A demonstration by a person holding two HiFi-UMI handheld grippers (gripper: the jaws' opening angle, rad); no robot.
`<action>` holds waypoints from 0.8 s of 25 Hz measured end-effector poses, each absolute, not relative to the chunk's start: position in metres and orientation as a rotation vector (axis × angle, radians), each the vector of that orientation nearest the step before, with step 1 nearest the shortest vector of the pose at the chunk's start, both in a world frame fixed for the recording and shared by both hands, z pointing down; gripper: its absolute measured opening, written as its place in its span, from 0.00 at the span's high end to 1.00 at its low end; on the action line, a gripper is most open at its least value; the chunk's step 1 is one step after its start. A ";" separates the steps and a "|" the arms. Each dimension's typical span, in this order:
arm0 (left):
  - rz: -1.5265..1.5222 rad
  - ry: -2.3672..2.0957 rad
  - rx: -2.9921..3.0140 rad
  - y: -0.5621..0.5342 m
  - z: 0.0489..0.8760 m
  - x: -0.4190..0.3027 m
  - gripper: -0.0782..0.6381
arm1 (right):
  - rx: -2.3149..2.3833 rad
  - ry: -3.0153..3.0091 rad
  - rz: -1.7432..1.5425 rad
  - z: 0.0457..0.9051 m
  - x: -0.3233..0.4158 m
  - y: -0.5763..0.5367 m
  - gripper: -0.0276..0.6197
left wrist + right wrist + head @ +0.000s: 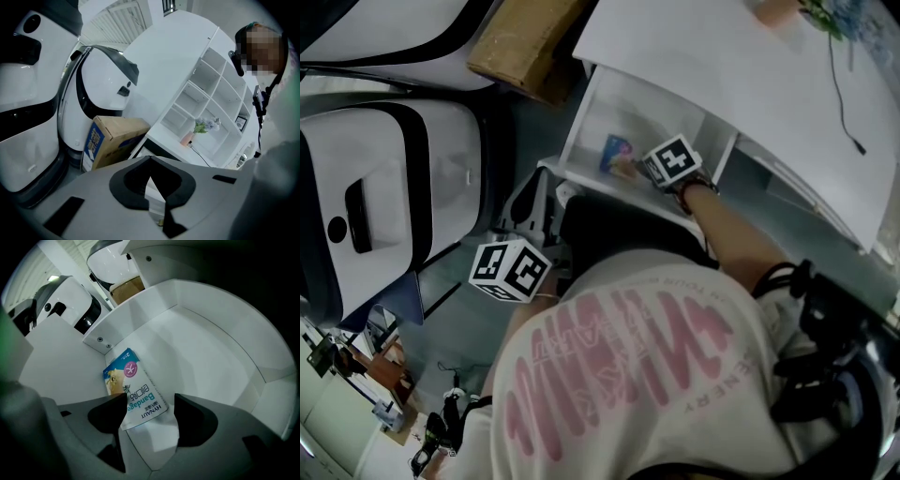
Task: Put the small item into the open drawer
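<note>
Inside the white plastic open drawer [211, 343], the right tool [150, 404] gapes wide around the blue-and-white bandage packet [133, 390] lying there. A careless withdrawal could snag and drag it out. The left tool [150, 178] is closed and empty.

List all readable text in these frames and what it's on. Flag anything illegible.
"HYNAUT": on the packet lying in the drawer.
"Bandage": same packet, above the brand name.
Same packet: a line of non-Latin characters and small corner print, which I can't read.
Cardboard box: blue label, print too blurred to read.
Shirt: pink lettering, too distorted to read reliably.
</note>
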State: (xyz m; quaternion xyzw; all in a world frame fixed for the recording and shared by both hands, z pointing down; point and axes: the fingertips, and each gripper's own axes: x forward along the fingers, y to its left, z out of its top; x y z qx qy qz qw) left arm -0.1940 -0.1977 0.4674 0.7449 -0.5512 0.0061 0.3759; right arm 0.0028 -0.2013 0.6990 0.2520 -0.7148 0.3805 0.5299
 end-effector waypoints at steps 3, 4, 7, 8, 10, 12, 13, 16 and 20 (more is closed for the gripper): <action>-0.005 -1.402 1.934 -0.188 0.464 -0.184 0.85 | 0.589 -1.727 0.909 0.699 0.005 -0.201 0.45; -0.021 -1.395 1.947 -0.185 0.460 -0.180 0.85 | 0.575 -1.730 0.919 0.698 0.005 -0.198 0.45; -0.075 -1.408 1.954 -0.179 0.451 -0.175 0.85 | 0.529 -1.743 0.944 0.694 0.005 -0.189 0.45; -0.078 -1.419 1.953 -0.178 0.450 -0.174 0.85 | 0.515 -1.751 0.941 0.692 0.006 -0.188 0.45; -0.064 -1.432 1.946 -0.174 0.450 -0.171 0.85 | 0.498 -1.759 0.935 0.686 0.009 -0.185 0.45; -0.044 -1.442 1.944 -0.173 0.449 -0.168 0.85 | 0.511 -1.772 0.946 0.679 0.013 -0.186 0.45; -0.037 -1.447 1.947 -0.175 0.447 -0.168 0.85 | 0.529 -1.784 0.956 0.674 0.013 -0.189 0.45; -0.035 -1.452 1.982 -0.182 0.438 -0.166 0.85 | 0.583 -1.817 1.002 0.657 0.012 -0.193 0.45; -0.049 -1.417 2.043 -0.186 0.424 -0.162 0.85 | 0.621 -1.849 1.005 0.636 0.009 -0.194 0.47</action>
